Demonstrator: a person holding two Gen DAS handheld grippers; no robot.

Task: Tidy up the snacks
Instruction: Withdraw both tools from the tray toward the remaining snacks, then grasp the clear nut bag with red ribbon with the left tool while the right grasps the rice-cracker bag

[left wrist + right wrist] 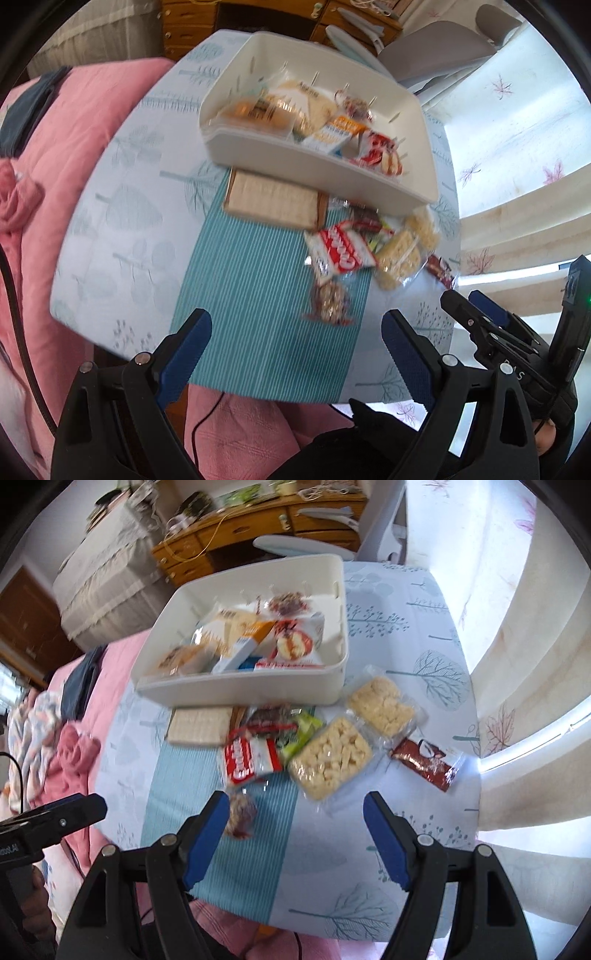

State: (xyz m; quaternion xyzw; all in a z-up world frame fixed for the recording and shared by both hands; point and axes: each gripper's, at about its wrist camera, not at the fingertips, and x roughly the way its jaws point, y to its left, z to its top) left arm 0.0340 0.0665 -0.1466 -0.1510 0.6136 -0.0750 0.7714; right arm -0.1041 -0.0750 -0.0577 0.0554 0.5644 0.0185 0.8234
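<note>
Left wrist view gives us a tabletop [122, 206] under a pale cloth printed with trees and leaves, and a teal striped mat [258, 314] lying down its middle. On the left a pink quilt [74, 122] runs along the edge, a wooden desk with drawers [188, 22] stands beyond the far end, and pale curtains with pink leaves [517, 147] take up the bright right side. At the far end of the mat we see a white bin [332, 177] with several wrapped snacks already inside. Just in front of it lie the loose snacks: a flat pack of wafers [275, 201] touching the bin's near wall, a red and white packet [341, 251], two clear packs of pale puffed squares [402, 254], a dark red bar [439, 271] near the table's right edge, and a small round wrapped sweet [330, 301] nearest to us. The left gripper [295, 350] hangs over the near end of the mat, its blue jaws spread wide with nothing between them and touching nothing. From the right wrist view we find the right gripper [297, 834] over the same near end, jaws also apart and empty; the round sweet lies on the mat right next to the left-hand jaw as that view frames it, though the blur keeps us from saying whether they touch.
</note>
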